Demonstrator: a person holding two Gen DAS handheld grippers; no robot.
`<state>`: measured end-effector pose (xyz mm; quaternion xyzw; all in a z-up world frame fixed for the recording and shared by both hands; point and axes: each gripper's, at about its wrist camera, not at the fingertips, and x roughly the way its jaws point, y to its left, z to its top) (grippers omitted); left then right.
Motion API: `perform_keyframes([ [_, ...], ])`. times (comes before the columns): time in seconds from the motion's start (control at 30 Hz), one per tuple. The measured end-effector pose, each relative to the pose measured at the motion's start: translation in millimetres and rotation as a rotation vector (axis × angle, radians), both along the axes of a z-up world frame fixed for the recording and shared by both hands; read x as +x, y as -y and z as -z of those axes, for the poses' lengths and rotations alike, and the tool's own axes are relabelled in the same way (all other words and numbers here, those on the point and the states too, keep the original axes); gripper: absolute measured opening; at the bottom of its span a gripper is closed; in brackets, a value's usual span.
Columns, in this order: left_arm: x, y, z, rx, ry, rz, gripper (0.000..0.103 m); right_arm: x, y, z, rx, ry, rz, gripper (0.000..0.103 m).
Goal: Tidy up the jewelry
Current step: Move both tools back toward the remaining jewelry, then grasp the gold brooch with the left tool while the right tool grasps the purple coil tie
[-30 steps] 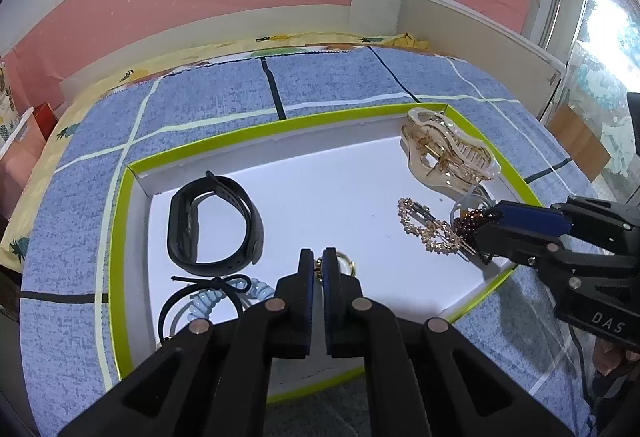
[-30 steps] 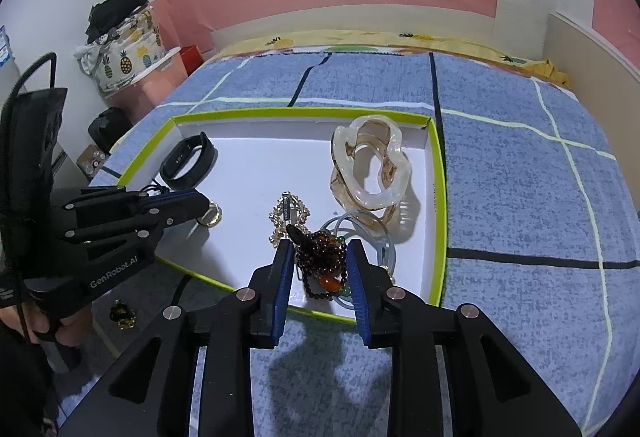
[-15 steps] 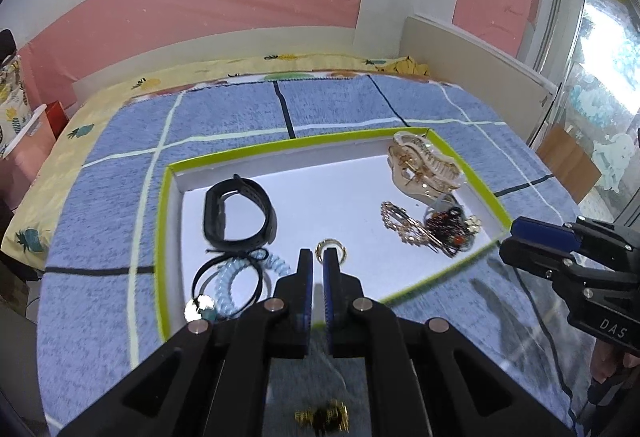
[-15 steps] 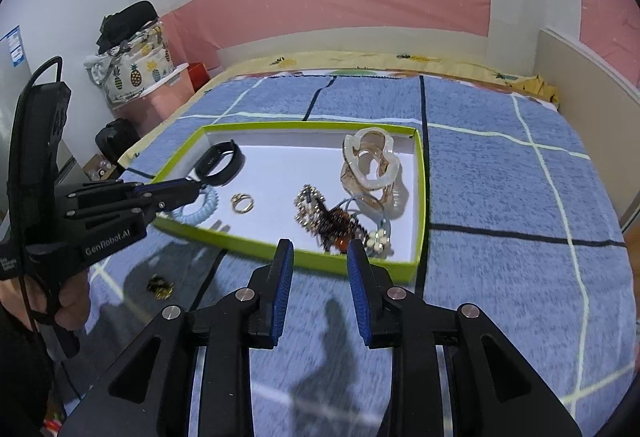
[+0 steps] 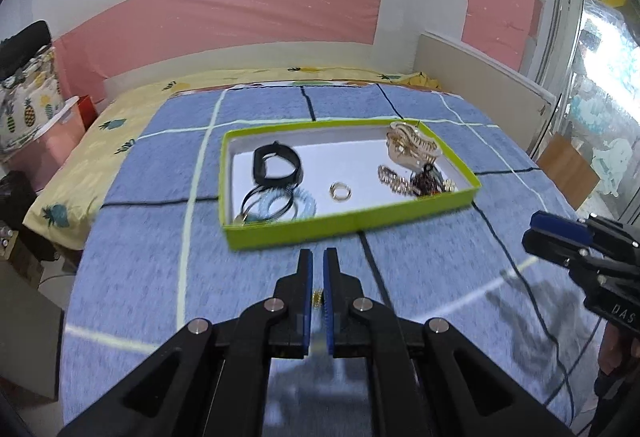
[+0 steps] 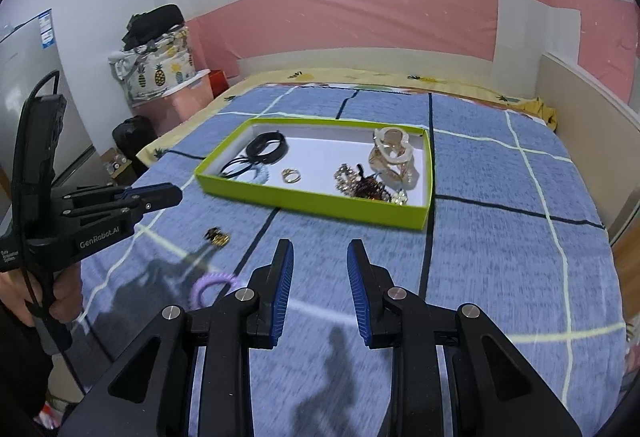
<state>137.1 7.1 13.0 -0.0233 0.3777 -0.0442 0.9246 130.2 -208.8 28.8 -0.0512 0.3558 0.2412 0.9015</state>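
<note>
A bedroom in a home; a bed [image 6: 500, 237] with a blue checked cover fills the room, a yellow pineapple-print sheet [image 5: 92, 157] beneath it; the wall [image 6: 360, 21] is white with a worn pink band; a pineapple-print bag [image 6: 160, 73] sits on a pink bin [image 6: 180, 101] by a fridge [image 6: 36, 85].

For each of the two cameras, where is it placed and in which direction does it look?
Left wrist: sits on the left gripper, looks forward over the blue bedspread to the green tray; its nearly closed fingers show, with the right gripper at the right edge.
Right wrist: sits on the right gripper, facing the same tray; its open fingers show, with the left gripper and a hand at left.
Shared: tray, black band, gold ring.
</note>
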Motion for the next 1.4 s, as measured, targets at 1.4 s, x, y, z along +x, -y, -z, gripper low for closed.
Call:
perform_keyframes([
  [1.4, -79.7, -34.4, 8.7, -0.058, 0.040, -0.086, 0.018, -14.8, -62.8, 51.7, -0.059, -0.112, -0.090, 0.037],
])
